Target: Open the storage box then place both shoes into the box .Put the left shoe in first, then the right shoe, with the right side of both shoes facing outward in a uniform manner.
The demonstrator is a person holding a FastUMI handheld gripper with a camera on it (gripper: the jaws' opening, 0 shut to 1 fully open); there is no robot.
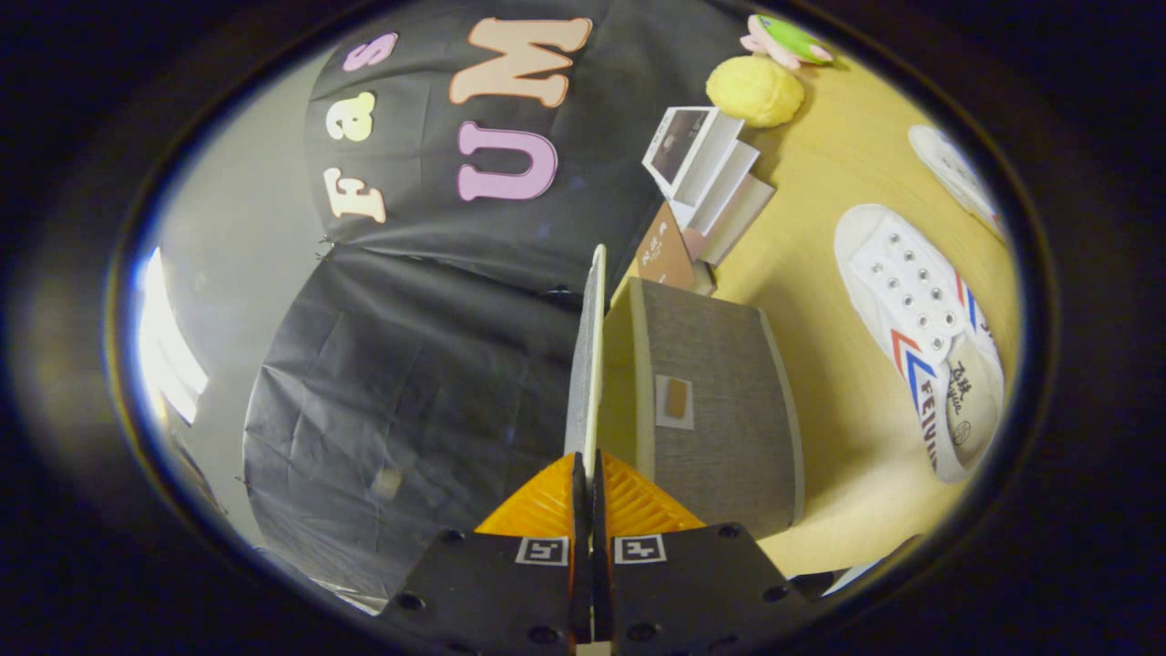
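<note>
I have the claw point(588, 478) pinched on the thin edge of the storage box lid point(588, 364), both fingers pressing it, the lid standing edge-on straight ahead. The grey fabric storage box point(720, 410) sits just right of the fingers. Beyond it on the wooden table point(820, 273) lie one white sneaker point(915, 328) and, farther off, a second white sneaker point(956, 173)

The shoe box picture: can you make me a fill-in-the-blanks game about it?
1. The gripper is shut on the box's ____.
2. The grey storage box stands on a ____ table.
3. Beside the box lies a white shoe with red and ____ stripes.
4. Beyond the small cartons sits a round ____ toy.

Missing words: lid; wooden; blue; yellow
</note>
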